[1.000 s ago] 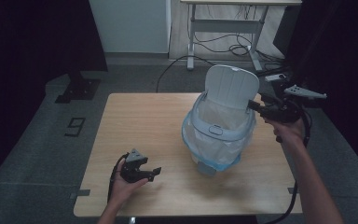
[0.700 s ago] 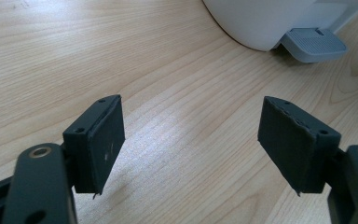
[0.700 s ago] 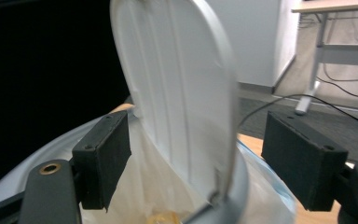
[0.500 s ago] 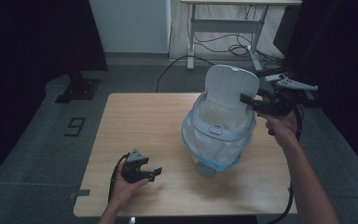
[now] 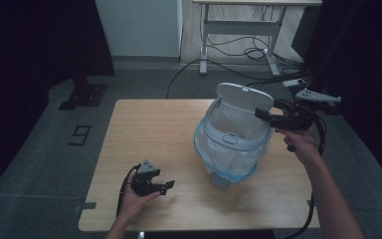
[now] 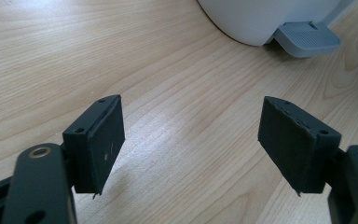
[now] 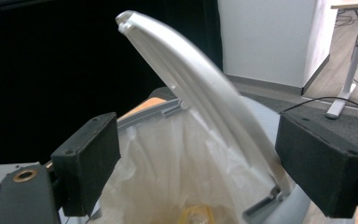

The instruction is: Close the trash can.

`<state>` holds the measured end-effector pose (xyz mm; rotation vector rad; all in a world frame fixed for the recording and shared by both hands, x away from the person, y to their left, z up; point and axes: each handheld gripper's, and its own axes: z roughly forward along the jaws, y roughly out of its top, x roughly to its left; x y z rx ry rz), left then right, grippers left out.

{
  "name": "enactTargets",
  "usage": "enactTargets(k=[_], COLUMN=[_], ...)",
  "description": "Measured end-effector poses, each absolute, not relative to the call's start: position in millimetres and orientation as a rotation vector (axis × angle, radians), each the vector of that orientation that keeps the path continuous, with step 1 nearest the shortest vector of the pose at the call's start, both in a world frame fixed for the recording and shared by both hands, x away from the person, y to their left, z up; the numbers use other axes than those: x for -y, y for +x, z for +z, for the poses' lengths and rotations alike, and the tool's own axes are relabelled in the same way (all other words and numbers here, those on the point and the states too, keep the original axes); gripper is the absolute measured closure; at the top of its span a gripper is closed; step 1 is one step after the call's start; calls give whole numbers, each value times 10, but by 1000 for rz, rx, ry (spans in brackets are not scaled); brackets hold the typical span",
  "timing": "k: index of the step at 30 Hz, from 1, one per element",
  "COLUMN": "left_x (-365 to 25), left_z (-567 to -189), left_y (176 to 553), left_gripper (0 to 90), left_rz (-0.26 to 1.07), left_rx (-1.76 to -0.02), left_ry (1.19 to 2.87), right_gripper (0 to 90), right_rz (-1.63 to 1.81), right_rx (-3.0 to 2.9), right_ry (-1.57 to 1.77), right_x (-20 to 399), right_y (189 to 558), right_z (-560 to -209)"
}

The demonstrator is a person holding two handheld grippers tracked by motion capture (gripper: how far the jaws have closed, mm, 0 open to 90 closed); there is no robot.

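A white pedal bin (image 5: 231, 149) with a blue-edged bag liner stands on the wooden table (image 5: 149, 129). Its lid (image 5: 243, 95) leans half raised over the back rim and is blurred in the right gripper view (image 7: 200, 88). My right gripper (image 5: 259, 114) hovers level at the bin's right rim; its jaws have just been opening, and the lid runs past between them untouched (image 7: 196, 158). My left gripper (image 5: 166, 185) rests low at the table's front left, open with bare wood between its pads (image 6: 191, 140). The grey pedal (image 6: 307, 39) lies just ahead of it.
Something yellow (image 7: 193, 215) lies inside the white liner (image 7: 177, 163). Behind the table, cables (image 5: 238, 50) trail on the floor under a white desk frame (image 5: 258, 27). A dark stand base (image 5: 82, 94) sits at the left.
The lid has dropped from nearly upright to a lower lean over the bin. The right gripper's jaws have widened and stand off the lid's edge. The left hand has not moved.
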<state>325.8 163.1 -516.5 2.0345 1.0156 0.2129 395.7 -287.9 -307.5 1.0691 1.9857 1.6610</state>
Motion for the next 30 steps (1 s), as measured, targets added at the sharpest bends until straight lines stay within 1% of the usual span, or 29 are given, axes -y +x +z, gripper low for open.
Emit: enactTargets(k=[5, 7, 11, 14, 19, 24, 26, 27, 28, 30], left_x=[-1640, -1644, -1627, -1622, -1647, -1635, -1641, -1641, -1648, -1675], left_z=[-5175, -5180, -5192, -5197, -5194, -5196, -5191, -5191, -5190, -5190], left_y=[3258, 3263, 3269, 3267, 3269, 3268, 3266, 3266, 3268, 3270], left_gripper=[228, 228, 228, 228, 228, 228, 228, 228, 228, 228], left_rz=[211, 208, 203, 205, 203, 200, 201, 201, 199, 197], left_rx=[-1030, -1034, -1035, -1038, -1042, -1039, -1038, -1038, -1040, -1047], left_ry=[2047, 2048, 2054, 2054, 2044, 2050, 2045, 2045, 2040, 2034], right_gripper=[125, 100, 131, 146, 132, 128, 131, 131, 137, 119], right_rz=[1654, 1651, 1633, 1590, 1512, 1506, 1563, 1563, 1655, 1664], right_rx=[-1998, -2009, -2071, -1985, -1964, -1930, -1921, -1921, -1925, -1942], right_ry=[1073, 1082, 1060, 1002, 1058, 1140, 1153, 1153, 1134, 1109], right_x=[2896, 2912, 2909, 2873, 2907, 2965, 2969, 2969, 2940, 2886], right_y=[3865, 3841, 3816, 3768, 3911, 4163, 4245, 4245, 4263, 4221], right_z=[-3085, -3092, -3149, -3073, -2979, -2974, -2963, -2963, -2937, -2922])
